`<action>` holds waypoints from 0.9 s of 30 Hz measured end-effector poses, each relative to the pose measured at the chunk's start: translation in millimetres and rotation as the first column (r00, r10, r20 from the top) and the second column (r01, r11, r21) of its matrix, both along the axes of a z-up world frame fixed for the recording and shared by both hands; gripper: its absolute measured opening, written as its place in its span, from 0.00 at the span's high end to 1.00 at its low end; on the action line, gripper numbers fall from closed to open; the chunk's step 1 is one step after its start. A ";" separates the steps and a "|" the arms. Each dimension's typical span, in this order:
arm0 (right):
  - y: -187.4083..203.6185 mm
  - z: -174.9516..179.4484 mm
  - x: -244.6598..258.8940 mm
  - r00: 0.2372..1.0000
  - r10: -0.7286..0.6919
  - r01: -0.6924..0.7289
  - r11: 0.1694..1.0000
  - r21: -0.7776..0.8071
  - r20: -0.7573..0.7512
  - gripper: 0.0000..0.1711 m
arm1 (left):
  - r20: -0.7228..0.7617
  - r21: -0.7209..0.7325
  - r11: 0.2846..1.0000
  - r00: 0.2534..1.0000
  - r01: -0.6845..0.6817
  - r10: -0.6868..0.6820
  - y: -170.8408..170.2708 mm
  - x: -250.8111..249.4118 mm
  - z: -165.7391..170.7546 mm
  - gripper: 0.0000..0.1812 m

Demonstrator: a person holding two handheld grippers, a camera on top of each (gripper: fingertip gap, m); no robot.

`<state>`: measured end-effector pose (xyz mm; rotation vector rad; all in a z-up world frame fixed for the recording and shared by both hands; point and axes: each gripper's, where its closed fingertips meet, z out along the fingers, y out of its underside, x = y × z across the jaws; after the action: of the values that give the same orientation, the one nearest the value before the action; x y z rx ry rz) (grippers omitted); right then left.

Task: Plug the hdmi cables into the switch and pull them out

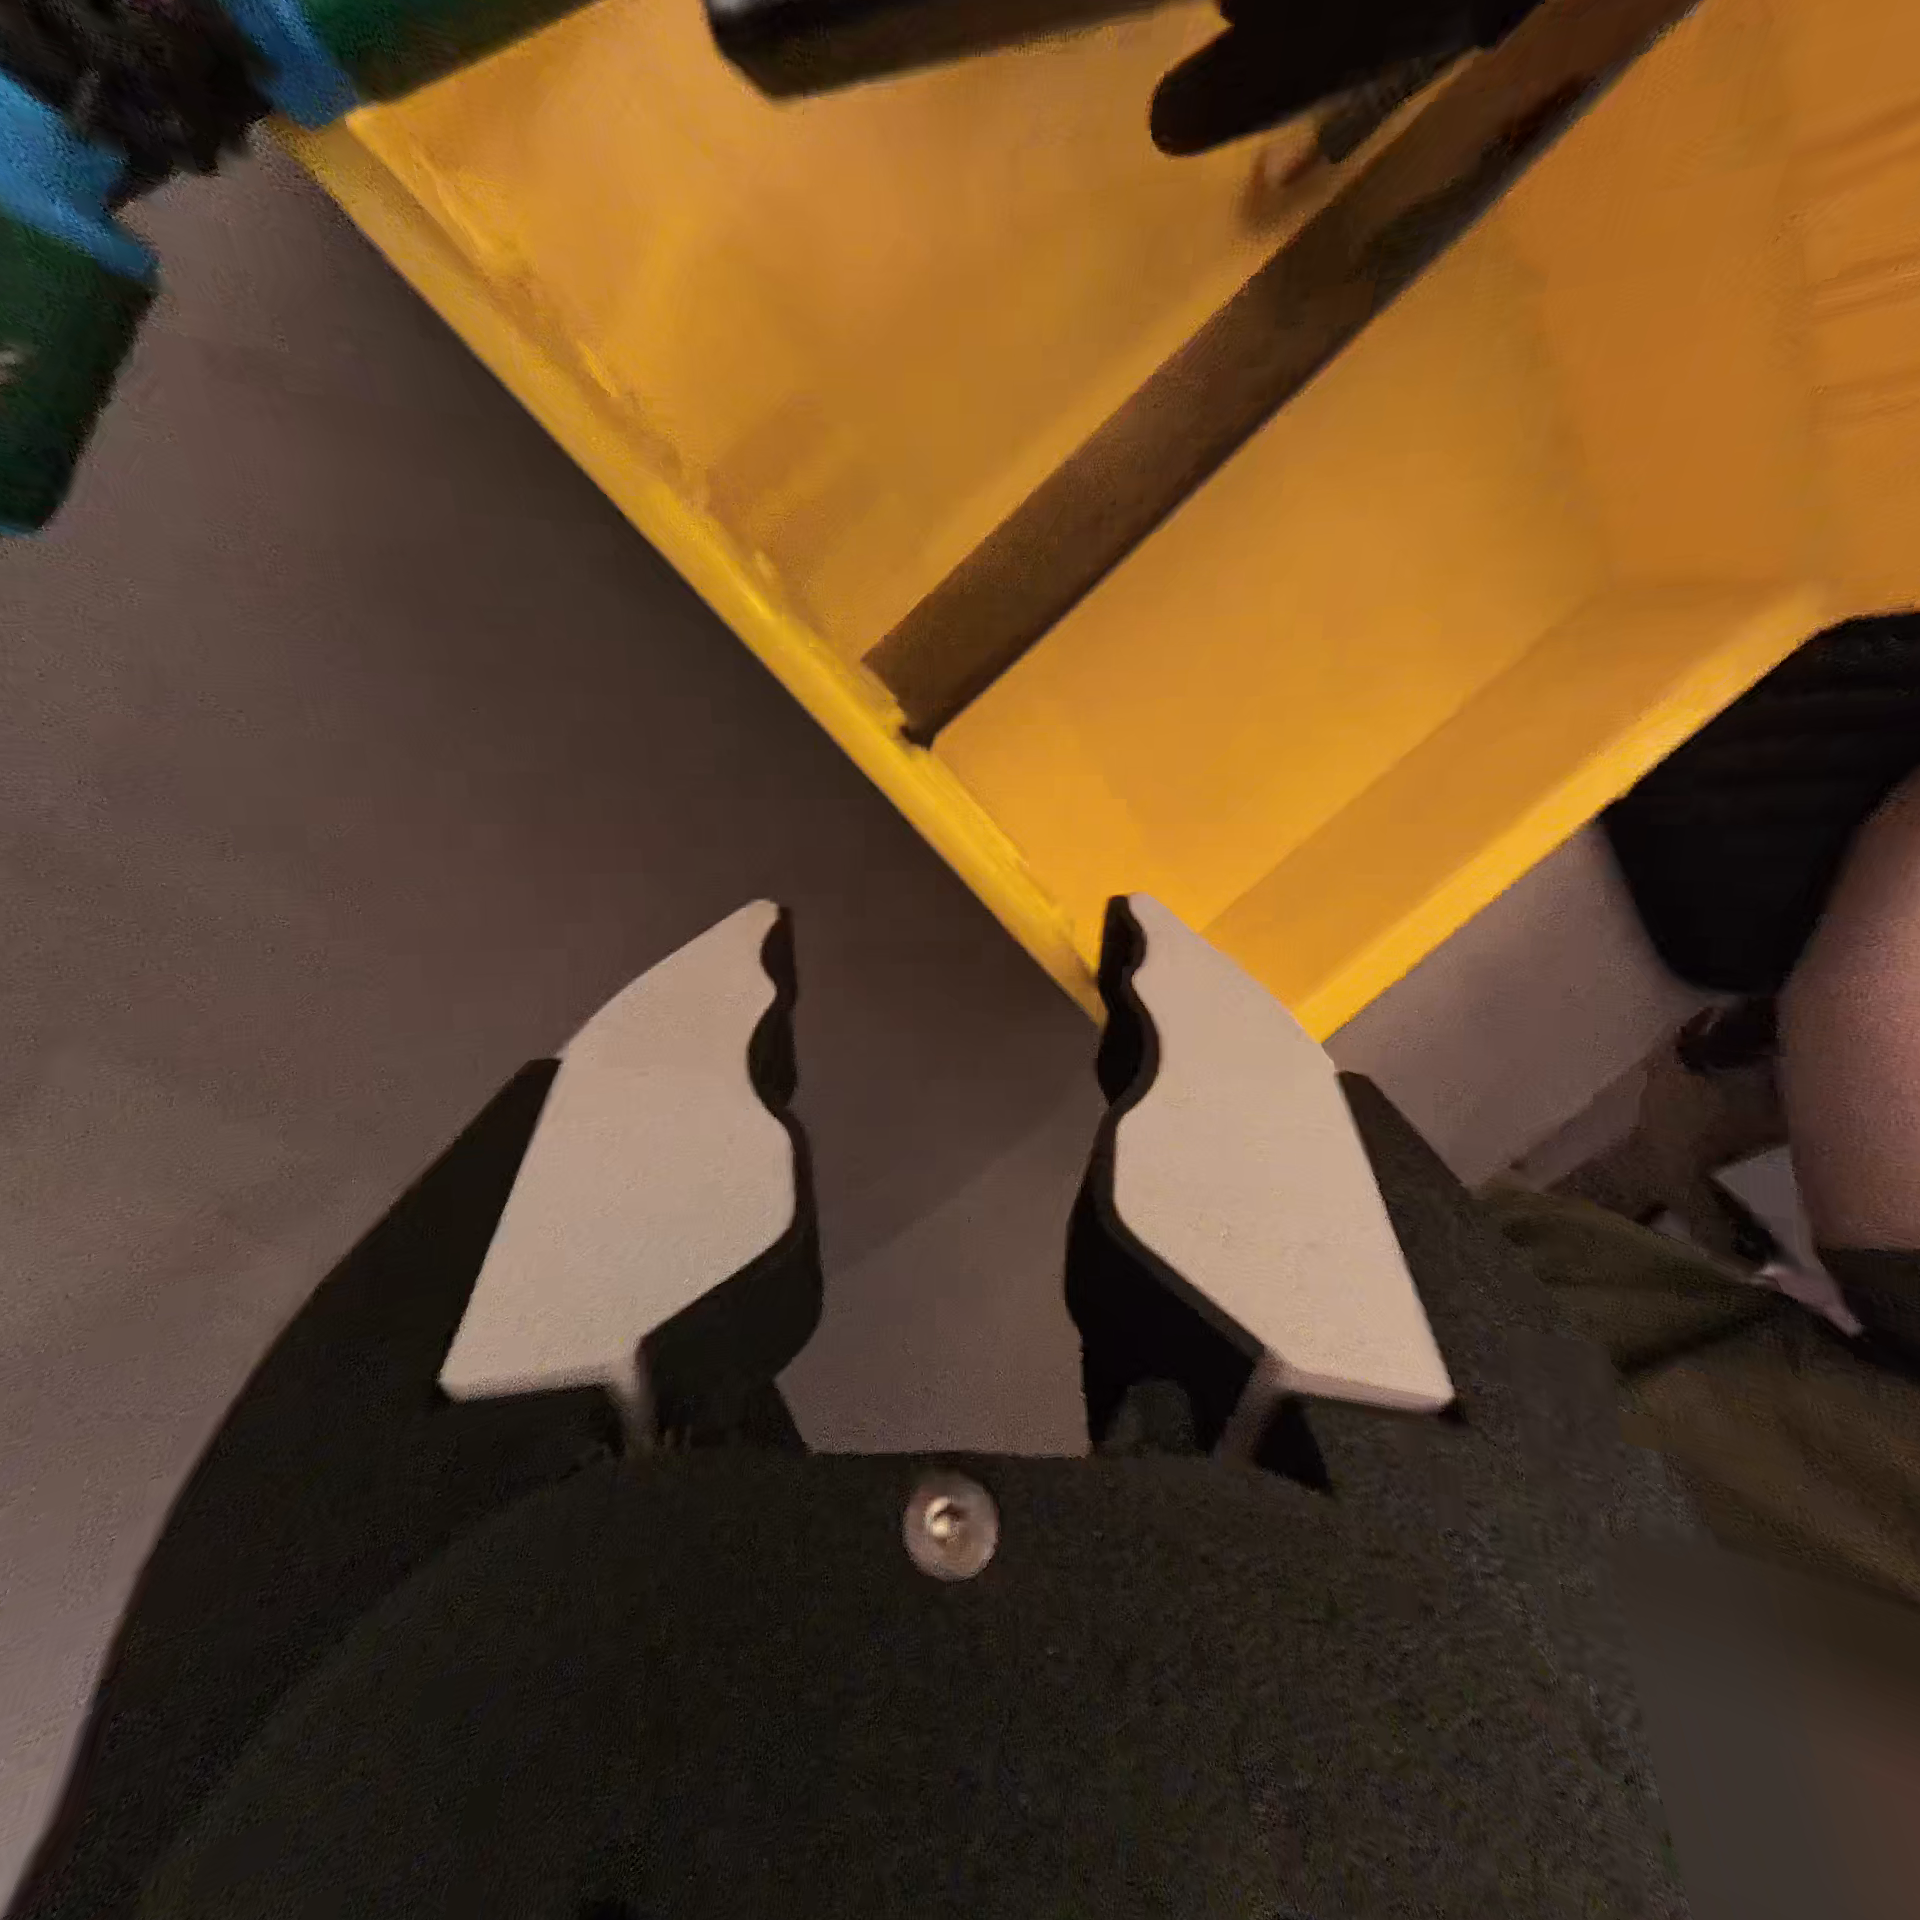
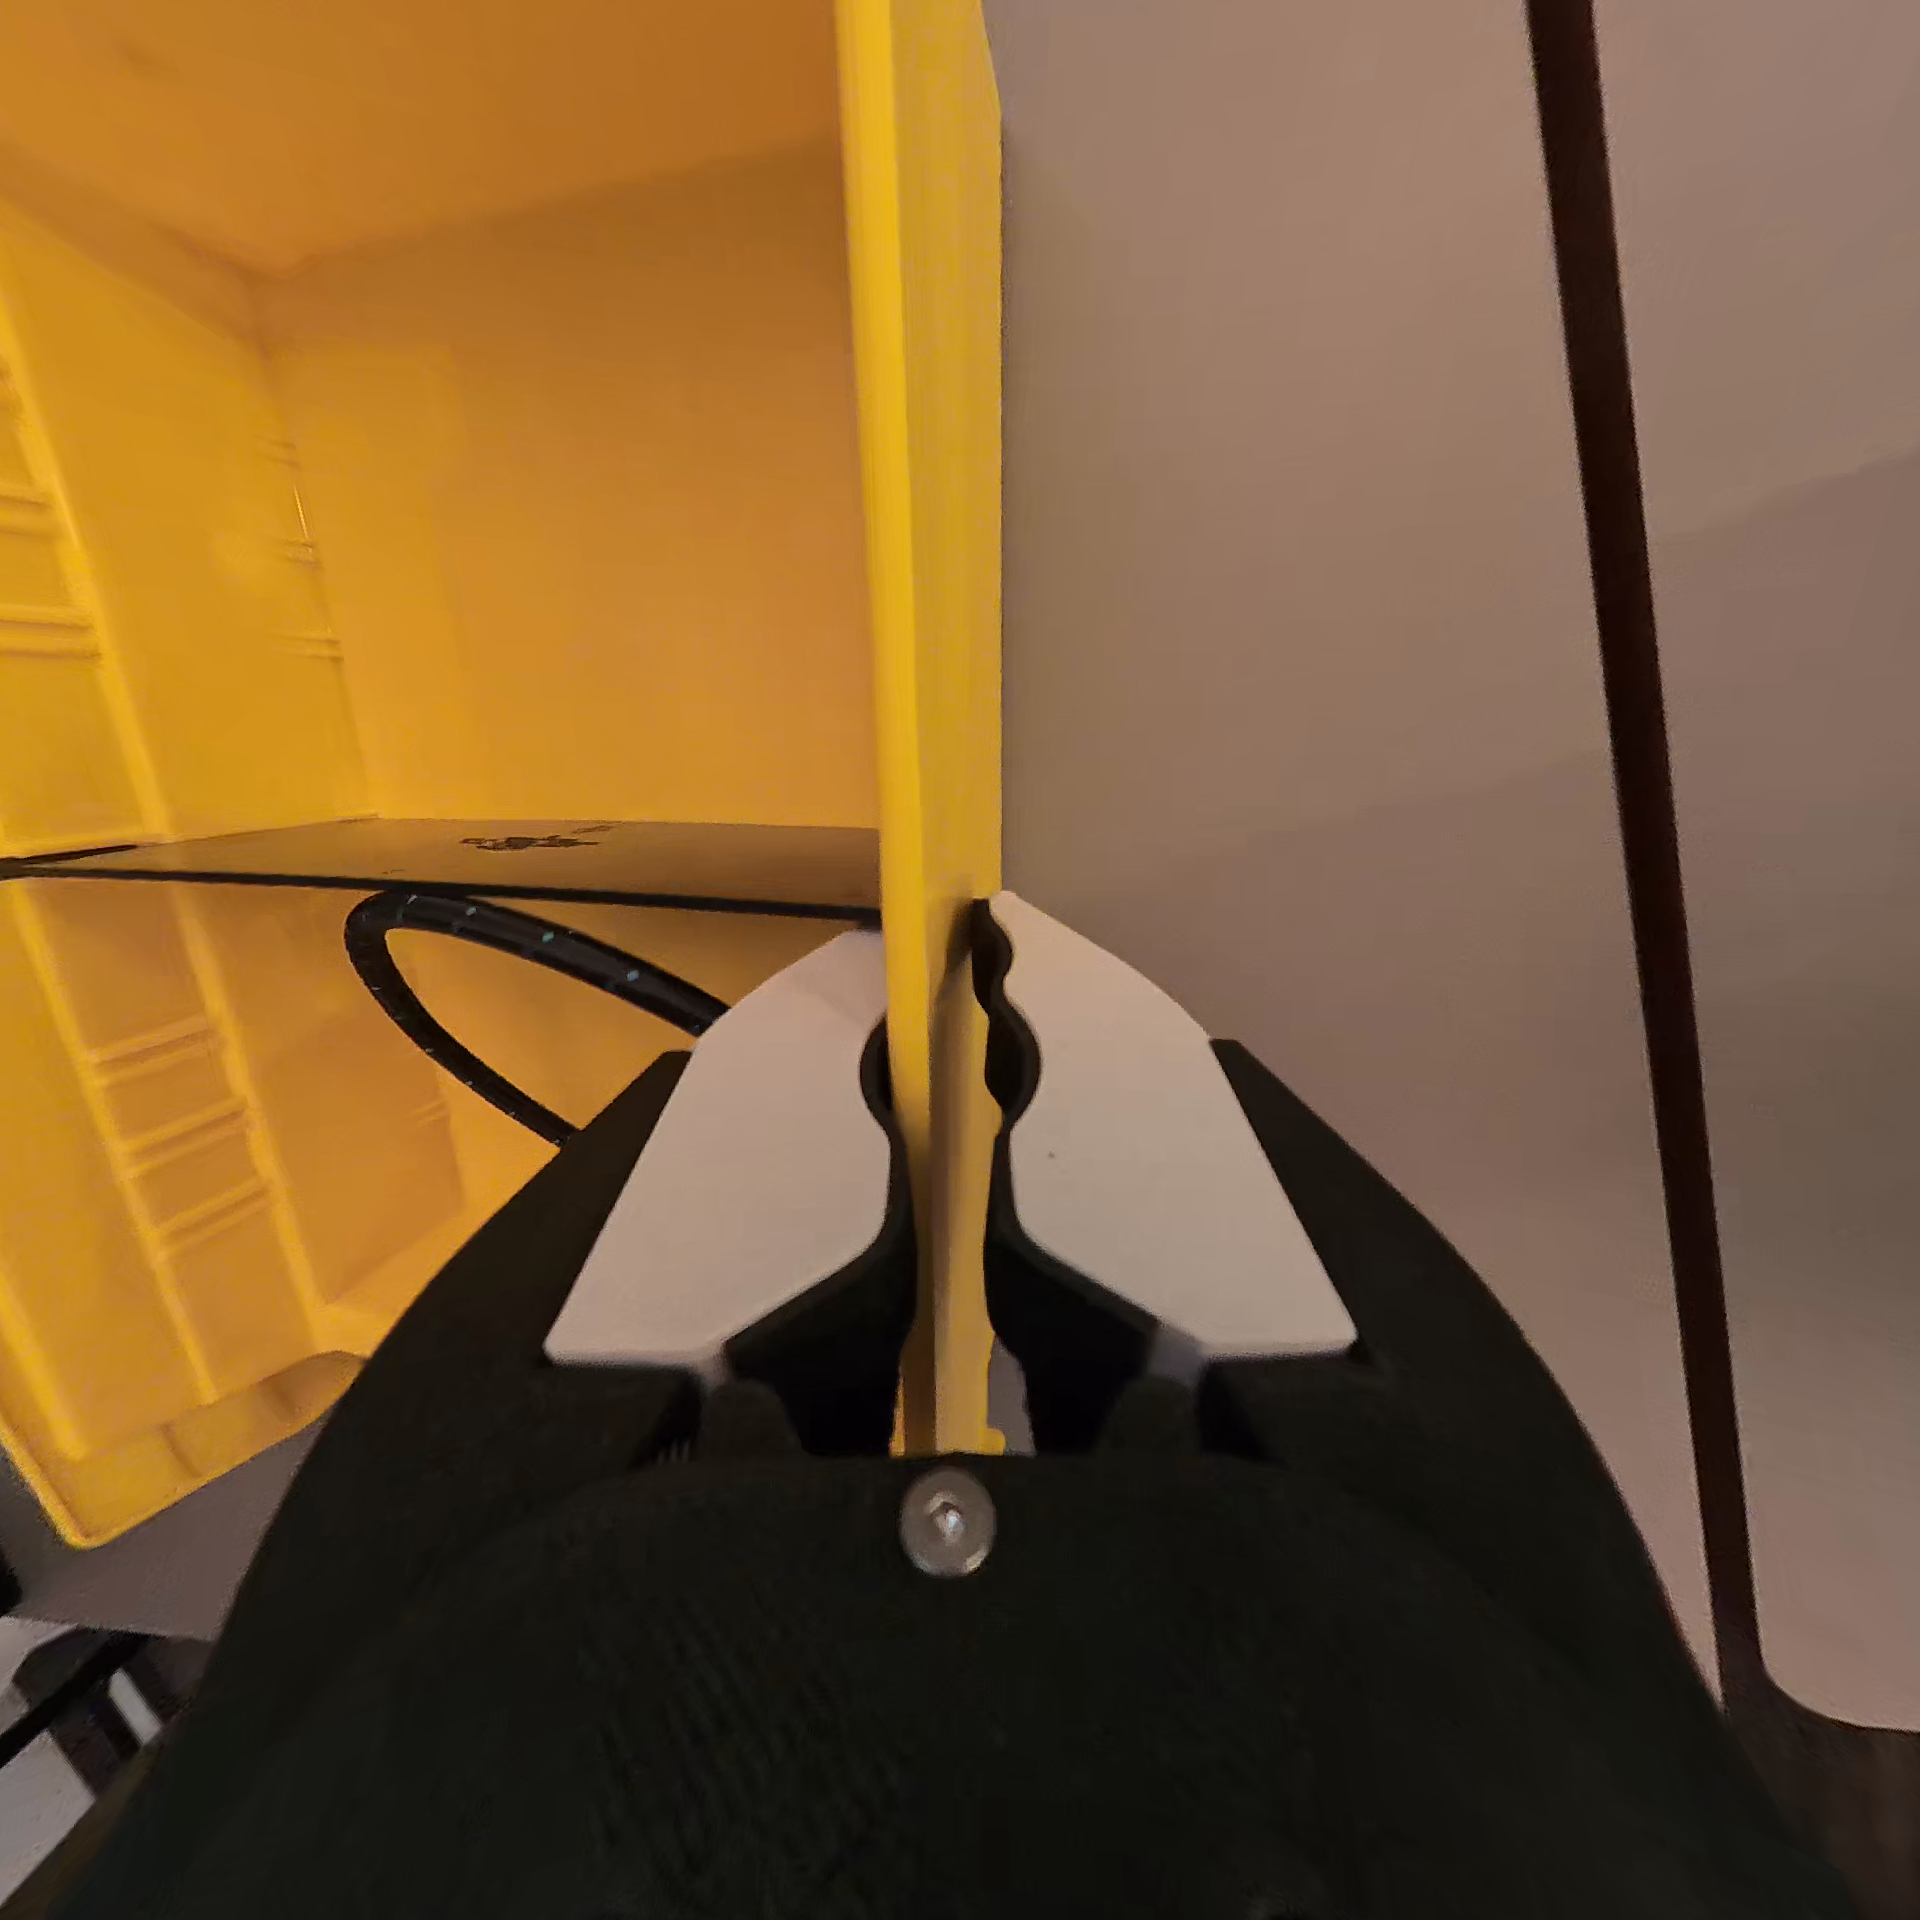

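A yellow plastic bin (image 2: 623,520) fills the right wrist view. My right gripper (image 2: 935,925) is shut on the bin's side wall (image 2: 925,520), one finger inside and one outside. Inside the bin, a flat black slab (image 2: 468,850) shows edge-on, and a black cable (image 2: 468,977) loops beneath it. In the left wrist view my left gripper (image 1: 945,914) is open and empty, with its right fingertip at the bin's (image 1: 831,364) near corner. A dark strip (image 1: 1195,416) crosses the bin's inside. No plug is visible.
Grey table surface (image 1: 364,831) lies left of the bin. Blue and green objects (image 1: 62,312) sit at far left. Blurred black shapes (image 1: 1299,83) hang over the bin's far side. A person's limb (image 1: 1839,1039) is at right. A dark vertical line (image 2: 1621,727) runs right of the bin. Left tips to right tips: about 45 cm.
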<state>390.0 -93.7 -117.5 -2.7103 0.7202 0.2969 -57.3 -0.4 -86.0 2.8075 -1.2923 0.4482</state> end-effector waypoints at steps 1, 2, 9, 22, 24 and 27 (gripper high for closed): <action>1.8 0.9 0.7 1.000 0.020 -0.020 1.000 -0.003 0.016 0.95 | -0.017 -0.029 1.000 1.000 -0.011 0.010 -2.8 3.7 -6.5 0.72; 3.1 2.5 1.2 0.998 0.044 -0.044 0.999 0.000 0.036 0.95 | -0.034 -0.070 0.997 0.999 -0.011 0.008 -8.2 7.6 -12.4 0.74; 1.7 2.4 -9.2 0.986 0.158 -0.155 0.986 -0.054 0.050 0.94 | -0.152 -0.163 0.986 0.988 -0.045 0.020 -13.8 13.9 -24.4 0.79; 19.8 0.7 -56.9 0.954 0.300 -0.299 0.950 -0.091 -0.003 0.93 | -0.057 -0.051 0.970 0.971 -0.237 0.234 37.4 -87.7 -28.3 0.96; 24.6 0.7 -64.6 0.945 0.327 -0.325 0.941 -0.098 0.004 0.94 | -0.055 -0.030 0.962 0.961 -0.272 0.270 42.9 -117.2 -28.2 0.96; 31.6 0.6 -75.6 0.936 0.353 -0.348 0.929 -0.122 0.014 0.94 | -0.010 -0.069 0.924 0.927 -0.376 0.376 48.9 -160.6 -26.9 0.94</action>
<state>314.4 -62.1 -116.9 -2.9422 0.2429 0.2938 -217.9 48.6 -112.9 2.9938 -0.7125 0.4945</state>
